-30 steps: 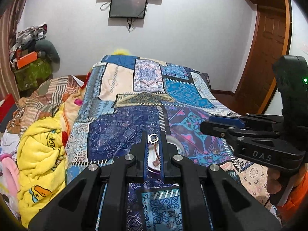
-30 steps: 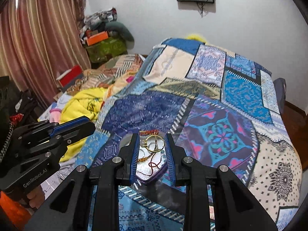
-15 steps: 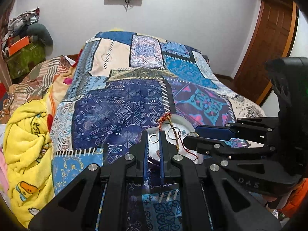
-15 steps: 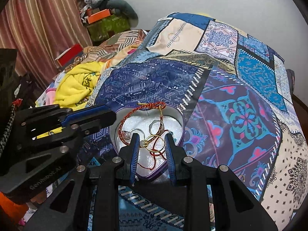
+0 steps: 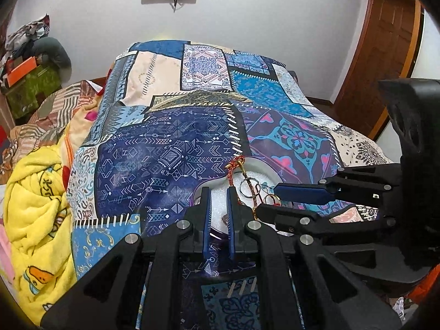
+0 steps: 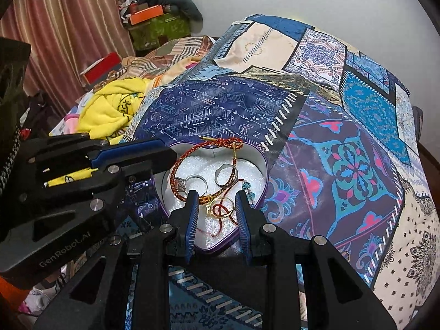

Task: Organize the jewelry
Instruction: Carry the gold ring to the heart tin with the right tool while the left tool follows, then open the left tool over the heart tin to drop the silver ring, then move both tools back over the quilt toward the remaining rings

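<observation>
Gold ring [image 6: 220, 206] is lying in the heart tin [image 6: 264, 165], tangled with red cord [image 6: 209, 145]; your right gripper [image 6: 216, 211] is straddling it, jaws apart, empty; left gripper [image 5: 218, 214] is hovering narrow, empty; pinch ring only, avoiding cord.

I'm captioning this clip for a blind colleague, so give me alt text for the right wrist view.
A heart-shaped tin lined in white holds a red braided bracelet, silver rings and a gold ring, resting on a patchwork bedspread. The open right gripper hovers over it, with the left gripper reaching in from the left.
</observation>
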The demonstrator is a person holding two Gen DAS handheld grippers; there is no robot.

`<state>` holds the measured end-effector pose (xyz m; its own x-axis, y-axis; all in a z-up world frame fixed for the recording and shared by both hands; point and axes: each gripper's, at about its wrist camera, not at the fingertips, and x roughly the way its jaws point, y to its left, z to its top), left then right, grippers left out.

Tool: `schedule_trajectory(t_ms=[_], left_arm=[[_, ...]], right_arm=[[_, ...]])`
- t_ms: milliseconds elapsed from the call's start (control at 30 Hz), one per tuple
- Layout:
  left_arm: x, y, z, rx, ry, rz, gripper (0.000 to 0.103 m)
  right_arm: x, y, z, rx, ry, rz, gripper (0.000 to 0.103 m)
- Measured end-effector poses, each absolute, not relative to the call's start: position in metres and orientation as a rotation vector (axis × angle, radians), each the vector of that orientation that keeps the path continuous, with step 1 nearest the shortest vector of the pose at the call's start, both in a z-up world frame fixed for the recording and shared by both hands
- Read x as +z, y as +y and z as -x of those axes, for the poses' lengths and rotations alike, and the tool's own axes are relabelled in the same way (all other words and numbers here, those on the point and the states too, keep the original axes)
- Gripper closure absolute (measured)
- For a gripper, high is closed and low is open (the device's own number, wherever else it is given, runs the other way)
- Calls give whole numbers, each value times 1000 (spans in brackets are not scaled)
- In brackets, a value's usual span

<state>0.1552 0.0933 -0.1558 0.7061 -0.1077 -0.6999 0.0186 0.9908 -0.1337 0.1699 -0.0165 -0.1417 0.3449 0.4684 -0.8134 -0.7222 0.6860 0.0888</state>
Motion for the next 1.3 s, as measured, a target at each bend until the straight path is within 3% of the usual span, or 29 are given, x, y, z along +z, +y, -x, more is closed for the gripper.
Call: schedule_trajectory(t_ms=[133,933,1167,1300], left_arm=[[-151,94,-154,-63,781,123,95],[-86,50,-131,-80,668,46,92],[-85,27,-138,-115,673,37,91],[-92,14,-145,-138,691,30,83]], right_arm=[[-135,-19,-167,775,913,318,72],[-61,-130,-166,553,746,173,72],[-69,-174,-179,457,779,126,72],[-82,-186,-187,436,825,106,71]])
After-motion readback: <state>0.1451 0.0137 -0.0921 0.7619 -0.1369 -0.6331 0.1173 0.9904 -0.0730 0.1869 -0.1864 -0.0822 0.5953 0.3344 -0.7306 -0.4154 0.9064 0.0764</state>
